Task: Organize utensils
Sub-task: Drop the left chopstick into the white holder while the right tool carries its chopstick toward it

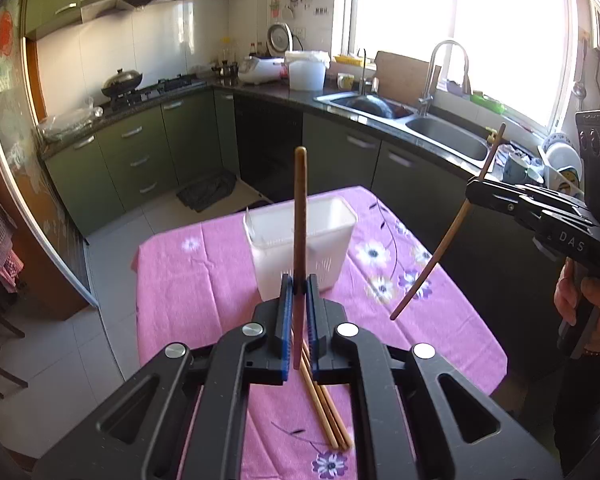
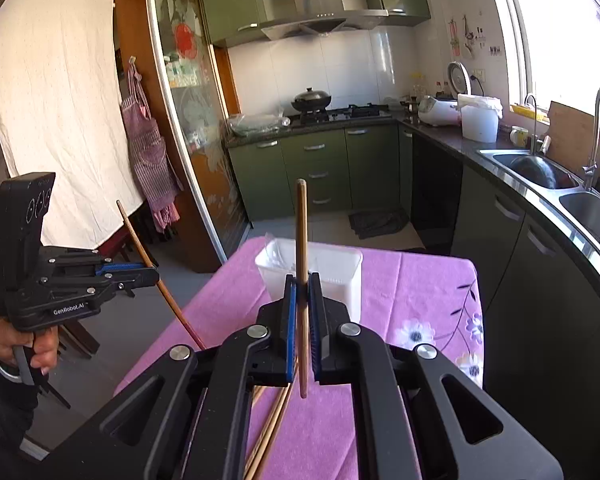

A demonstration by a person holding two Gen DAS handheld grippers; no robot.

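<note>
Chopsticks: each gripper, left (image 1: 299, 280) and right (image 2: 303, 280), is pinching one thin brown wooden chopstick (image 1: 299, 216) mid-shaft; light, stiff, likely prone to pivoting.

Matt pink floral cloth tablecloth (image 1: 204, 280); smooth, translucent white plastic rectangular bin (image 1: 332, 236); 2 slim brown wooden chopsticks (image 1: 299, 216) held aloft, smooth-finished; matt black plastic grippers with ribbed blue pads (image 1: 286, 312).

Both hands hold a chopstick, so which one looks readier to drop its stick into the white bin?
Probably left. The left tool holds its chopstick upright facing the white bin; the right tool is off to the side.
</note>
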